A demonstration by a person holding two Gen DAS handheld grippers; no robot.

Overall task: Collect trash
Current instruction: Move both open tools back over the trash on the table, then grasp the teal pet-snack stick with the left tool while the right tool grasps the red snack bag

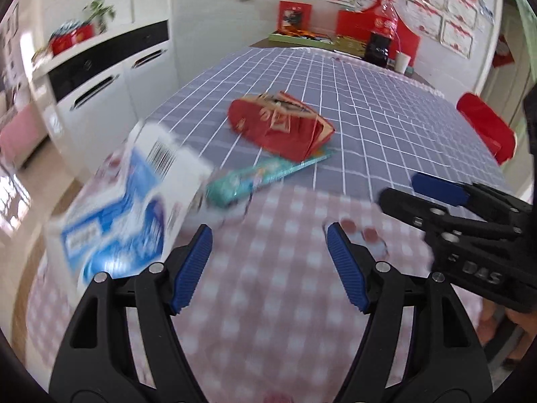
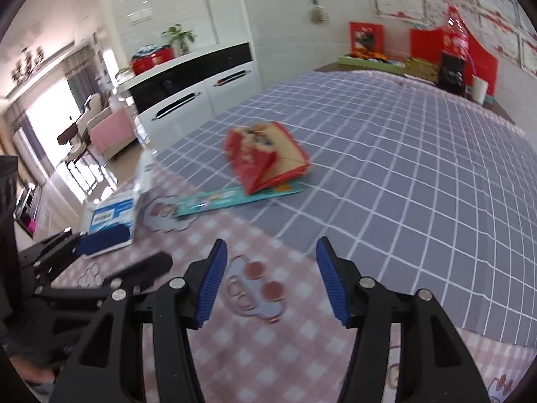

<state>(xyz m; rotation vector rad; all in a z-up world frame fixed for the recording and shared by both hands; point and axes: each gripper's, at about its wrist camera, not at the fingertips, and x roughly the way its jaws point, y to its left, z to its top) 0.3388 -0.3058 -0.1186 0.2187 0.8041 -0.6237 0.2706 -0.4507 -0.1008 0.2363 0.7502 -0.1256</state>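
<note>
A crumpled red snack bag [image 1: 280,122] lies on the blue-grey checked tablecloth [image 1: 386,117]; it also shows in the right wrist view [image 2: 265,158]. A flat teal wrapper [image 1: 255,176] lies just in front of it, also in the right wrist view [image 2: 231,199]. A white and blue box [image 1: 131,208] sits at the left table edge, blurred, also in the right wrist view [image 2: 112,221]. My left gripper [image 1: 268,255] is open and empty over the pink checked cloth [image 1: 268,302]. My right gripper [image 2: 268,280] is open and empty, and also shows at the right of the left wrist view [image 1: 402,191].
White cabinets [image 1: 110,84] stand left of the table. Red boxes, a dark bottle [image 1: 377,48] and a white cup [image 1: 401,62] crowd the far end. A red chair back [image 1: 486,127] is at the right edge. The left gripper's fingers [image 2: 100,248] lie at my right view's left.
</note>
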